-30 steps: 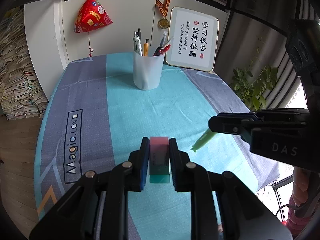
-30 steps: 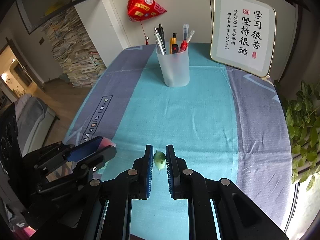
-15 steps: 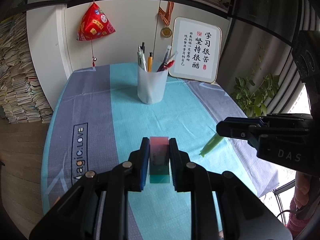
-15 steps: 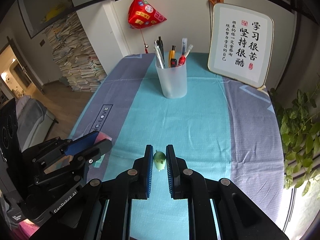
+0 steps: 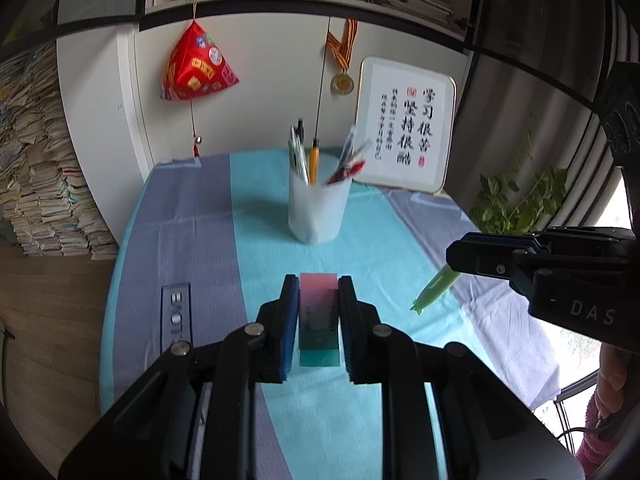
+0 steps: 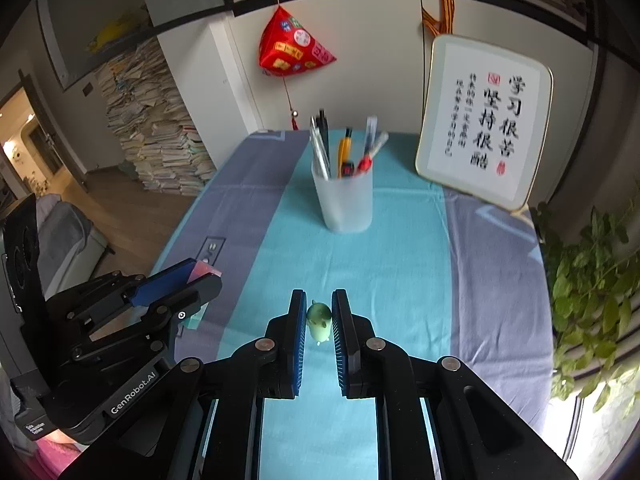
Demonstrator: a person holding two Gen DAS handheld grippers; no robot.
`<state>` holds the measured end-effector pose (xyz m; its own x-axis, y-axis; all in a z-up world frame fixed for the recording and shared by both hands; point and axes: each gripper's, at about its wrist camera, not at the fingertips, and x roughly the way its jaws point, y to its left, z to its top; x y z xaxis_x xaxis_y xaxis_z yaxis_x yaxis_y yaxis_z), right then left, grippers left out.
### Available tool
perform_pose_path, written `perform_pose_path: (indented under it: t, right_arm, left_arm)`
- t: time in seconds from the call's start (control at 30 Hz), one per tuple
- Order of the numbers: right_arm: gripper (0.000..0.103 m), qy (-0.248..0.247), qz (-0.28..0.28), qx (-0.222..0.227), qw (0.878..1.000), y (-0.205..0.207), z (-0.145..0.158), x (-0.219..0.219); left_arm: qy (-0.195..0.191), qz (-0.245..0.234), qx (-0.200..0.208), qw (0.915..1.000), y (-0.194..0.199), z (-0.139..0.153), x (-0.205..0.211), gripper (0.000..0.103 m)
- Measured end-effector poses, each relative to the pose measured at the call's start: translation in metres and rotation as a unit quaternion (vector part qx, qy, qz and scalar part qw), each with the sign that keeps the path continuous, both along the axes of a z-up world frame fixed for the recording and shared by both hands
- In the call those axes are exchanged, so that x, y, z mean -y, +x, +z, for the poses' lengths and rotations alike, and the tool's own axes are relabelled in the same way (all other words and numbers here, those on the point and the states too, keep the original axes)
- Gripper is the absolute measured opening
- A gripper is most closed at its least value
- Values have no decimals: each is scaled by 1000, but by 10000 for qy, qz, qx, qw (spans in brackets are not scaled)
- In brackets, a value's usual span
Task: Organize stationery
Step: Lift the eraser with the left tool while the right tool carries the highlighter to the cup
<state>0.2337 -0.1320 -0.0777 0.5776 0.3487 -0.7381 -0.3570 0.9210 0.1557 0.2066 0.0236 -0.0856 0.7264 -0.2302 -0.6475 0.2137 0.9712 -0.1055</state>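
the left gripper (image 5: 319, 312) is clamped on a pink-to-teal eraser (image 5: 319, 314), and the right gripper (image 6: 319, 320) is clamped on a green pen (image 6: 319, 320), both held above the worktop (image 6: 400, 264), short of the pen cup (image 6: 346, 200). the cup is already crowded, so the pen could likely snag on standing pens or tip the light cup. only the left view shows the pen's full length; the right view sees just its end.

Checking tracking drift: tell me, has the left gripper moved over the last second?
Yes. The left gripper has pulled back and tilted up: the pen cup now sits lower and nearer centre, and the shelf shows.
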Motion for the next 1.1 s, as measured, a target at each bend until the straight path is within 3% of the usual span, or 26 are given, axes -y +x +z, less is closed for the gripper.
perform_pose_path:
  t: [0.57,0.87,1.1]
  right_arm:
    - [14,141,-99,388,9991,60,53,3]
    - [14,333,-141,480,9982,101,62,3]
    - [14,439,-140,409,9981,136,55,0]
  left_arm:
    - [-48,0,189,9998,64,36,13,18]
    - [-210,-13,232,9995,111,42,17,18]
    - [-430,-80,117,9990,139,29,21,18]
